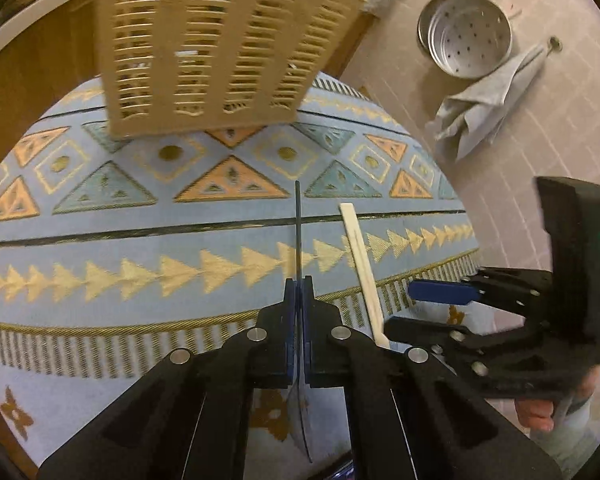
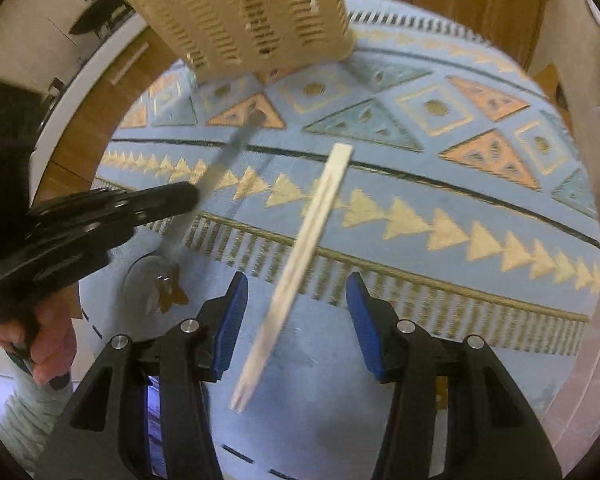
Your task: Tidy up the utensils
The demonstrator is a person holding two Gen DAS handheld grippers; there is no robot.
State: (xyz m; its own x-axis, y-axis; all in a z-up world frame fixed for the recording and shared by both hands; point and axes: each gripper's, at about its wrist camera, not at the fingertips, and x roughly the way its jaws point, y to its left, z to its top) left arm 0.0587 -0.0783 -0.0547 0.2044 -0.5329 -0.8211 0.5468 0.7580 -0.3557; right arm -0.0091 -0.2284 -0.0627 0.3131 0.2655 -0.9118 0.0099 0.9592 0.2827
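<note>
My left gripper (image 1: 298, 284) is shut on a thin metal spoon (image 1: 299, 232), seen edge-on. Its handle points forward over the patterned cloth and its bowl hangs below the jaws. In the right wrist view the same gripper (image 2: 180, 196) comes in from the left with the spoon (image 2: 232, 152) in it. A pair of wooden chopsticks (image 2: 300, 248) lies slanted on the cloth between the blue pads (image 2: 236, 320) of my right gripper (image 2: 296, 316). That gripper is open, and its pads stand clear of the chopsticks (image 1: 360, 272). A beige slotted basket (image 1: 220, 48) stands at the far side.
The round table's blue cloth (image 1: 100, 240) ends in a fringe near the grippers. Beyond its right edge, on the tiled floor, are a perforated metal pan (image 1: 468, 36) and a crumpled grey cloth (image 1: 480, 112). A person's hand (image 2: 48, 344) holds the left gripper.
</note>
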